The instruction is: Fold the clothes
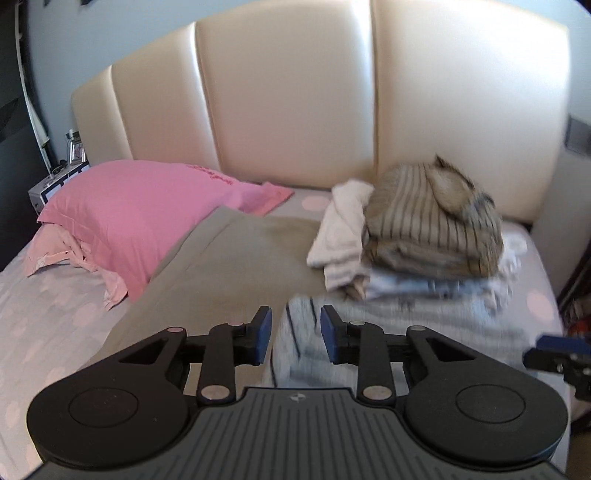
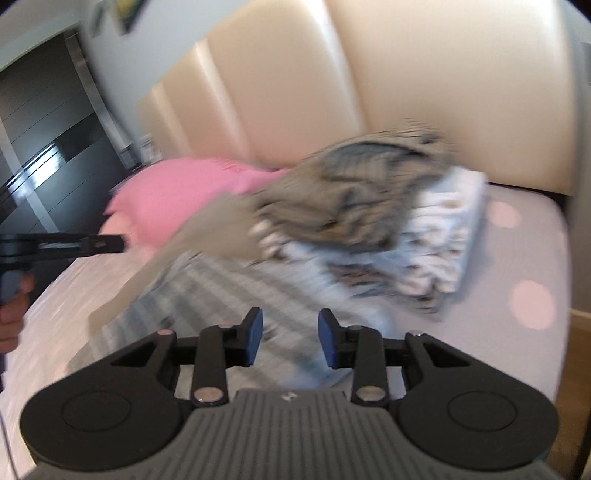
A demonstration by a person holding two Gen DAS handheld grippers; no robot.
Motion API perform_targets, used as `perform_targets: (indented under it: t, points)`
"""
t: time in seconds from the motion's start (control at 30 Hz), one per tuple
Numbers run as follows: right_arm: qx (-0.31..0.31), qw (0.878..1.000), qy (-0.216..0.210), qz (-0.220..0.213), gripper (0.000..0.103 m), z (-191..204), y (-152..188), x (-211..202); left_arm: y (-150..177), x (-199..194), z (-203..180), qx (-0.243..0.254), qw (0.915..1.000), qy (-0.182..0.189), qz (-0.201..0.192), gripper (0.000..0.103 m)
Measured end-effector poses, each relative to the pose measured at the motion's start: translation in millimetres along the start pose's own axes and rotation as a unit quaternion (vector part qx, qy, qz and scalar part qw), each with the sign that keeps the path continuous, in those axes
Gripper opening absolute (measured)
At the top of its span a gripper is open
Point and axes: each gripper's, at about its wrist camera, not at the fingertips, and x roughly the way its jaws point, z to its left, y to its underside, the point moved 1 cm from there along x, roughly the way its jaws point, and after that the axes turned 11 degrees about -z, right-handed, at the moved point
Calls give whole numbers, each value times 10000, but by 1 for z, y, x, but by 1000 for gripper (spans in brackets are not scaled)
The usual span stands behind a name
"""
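Lying flat on the bed [image 1: 55, 295], just before the folded stack [image 1: 436, 229]: grey striped garment [image 1: 388, 332]. Hovering over its near edge, left tool [image 1: 296, 338] nearer, right tool [image 2: 290, 338] alongside, both gaping and gripping nothing.

A bed [image 1: 55, 306] fills the room, its lilac sheet dotted with pale pink circles. At its far end stands a tall cream padded headboard [image 1: 295, 103] in vertical panels, glossy with soft daylight. A pink pillow [image 1: 125, 218] lies far left against it. Beyond, a small nightstand [image 1: 46, 188] holds a bottle. The wall [image 1: 92, 33] is pale grey-blue; a dark wardrobe [image 2: 48, 125] stands left.
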Motion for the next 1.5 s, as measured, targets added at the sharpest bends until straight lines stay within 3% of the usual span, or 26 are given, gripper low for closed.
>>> perform_targets:
  t: [0.13,0.27,0.4,0.5,0.63,0.73,0.9,1.07,1.3,1.5]
  points:
    - [-339,9991,-13,236,41,13,15,8,34,6,3,-39,9991,-58,423,27]
    - [-481,9963,314,635,41,5,31,30,62,26,4,-230,9968,-99,766,24]
    - [-82,9949,552,843,51,-16,37,50,72,47,6,-692,9933,-176,911,24]
    - [147,9938,590,934,51,-24,37,56,76,53,8,-843,9911,-295,990,24]
    - [-11,9947,654,799,52,-14,33,46,69,37,7,-739,9927,-386,872,24]
    - [-232,9973,540,444,51,-6,25,27,60,9,4,-615,9948,-490,639,24]
    - [-512,9984,-234,68,51,7,19,-13,59,-42,-8,-354,9974,-477,418,24]
    - [-1025,9912,-809,230,51,25,32,-30,76,-56,-22,-206,9968,-533,558,24]
    - [-1423,9824,-755,941,53,37,55,-15,104,-26,-26,-596,9882,-785,1172,24]
    - [-1322,9853,-760,774,52,34,52,-20,100,-47,-30,-647,9891,-963,905,24]
